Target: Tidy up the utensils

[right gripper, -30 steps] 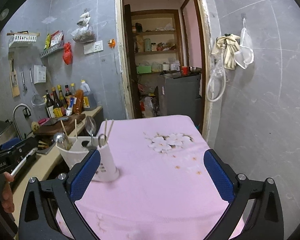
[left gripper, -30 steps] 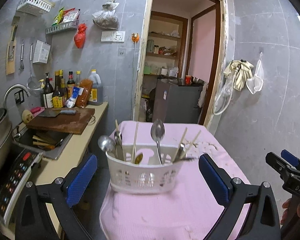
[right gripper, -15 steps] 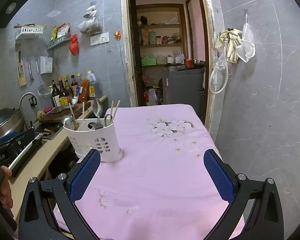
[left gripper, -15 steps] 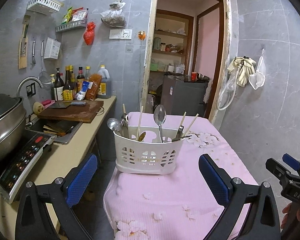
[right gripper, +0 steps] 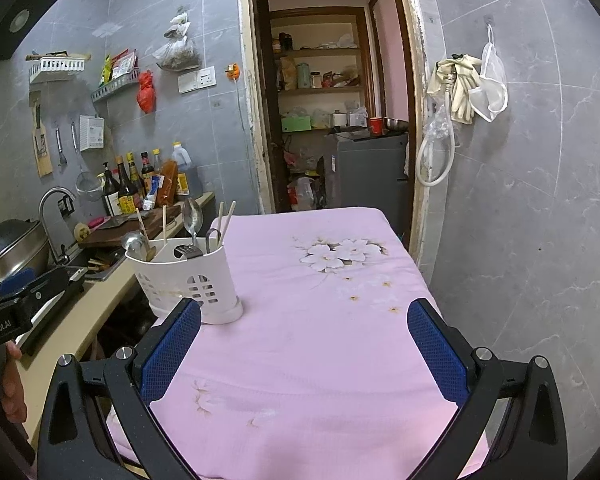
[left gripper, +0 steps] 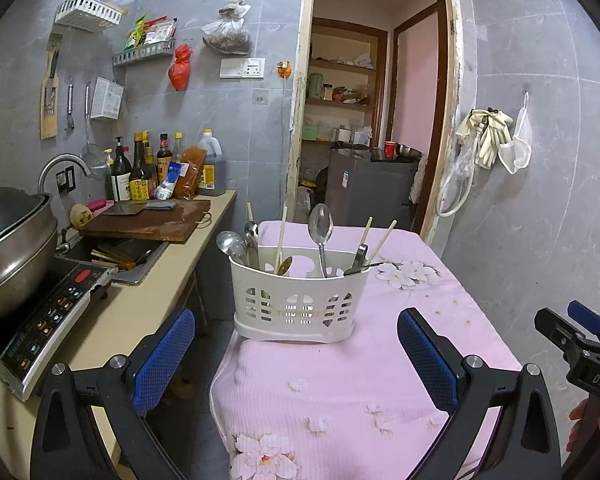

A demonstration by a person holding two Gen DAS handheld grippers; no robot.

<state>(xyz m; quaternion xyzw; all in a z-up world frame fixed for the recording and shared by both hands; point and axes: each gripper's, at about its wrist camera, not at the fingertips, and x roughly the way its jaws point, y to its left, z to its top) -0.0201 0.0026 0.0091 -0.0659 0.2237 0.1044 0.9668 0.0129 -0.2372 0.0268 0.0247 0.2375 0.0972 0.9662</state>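
A white slotted utensil basket (left gripper: 296, 306) stands on the pink flowered tablecloth (left gripper: 340, 384) near the table's left edge. It holds spoons (left gripper: 321, 224), chopsticks (left gripper: 280, 240) and a fork. It also shows in the right wrist view (right gripper: 188, 280), left of centre. My left gripper (left gripper: 296, 356) is open and empty, a short way in front of the basket. My right gripper (right gripper: 304, 344) is open and empty over the bare cloth, to the right of the basket.
A beige counter (left gripper: 140, 304) runs along the left with an induction cooker (left gripper: 44, 328), a steel pot (left gripper: 12, 248), a sink, a wooden cutting board (left gripper: 148, 224) and bottles (left gripper: 148, 172). An open doorway (left gripper: 364, 120) lies behind the table. A grey wall stands on the right.
Both grippers have drawn back from the basket and risen, so the basket looks farther away and more of the cloth shows. The basket has stayed in place. Both stay open.
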